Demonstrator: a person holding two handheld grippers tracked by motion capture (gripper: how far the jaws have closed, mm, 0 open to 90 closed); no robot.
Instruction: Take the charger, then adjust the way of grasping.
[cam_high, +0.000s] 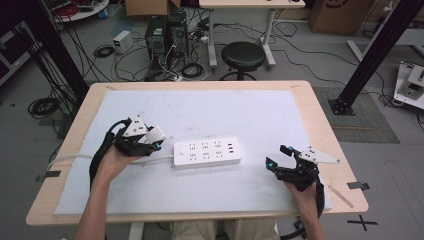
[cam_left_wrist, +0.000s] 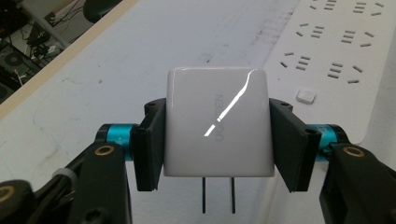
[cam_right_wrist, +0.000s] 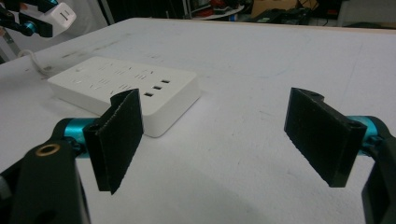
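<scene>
The left gripper (cam_left_wrist: 217, 135) pinches the glossy white plastic charger block (cam_left_wrist: 218, 122) by its slippery flat sides, left of the white power strip (cam_high: 207, 153); the right gripper's (cam_right_wrist: 231, 140) jaws stand spread.

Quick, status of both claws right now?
Left claw: closed on the white charger, prongs free.
Right claw: open, holding nothing, near the power strip.

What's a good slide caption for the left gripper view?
Left gripper jaws clamp a glossy white square plug-in charger, prongs down, beside a white plastic power strip.
</scene>
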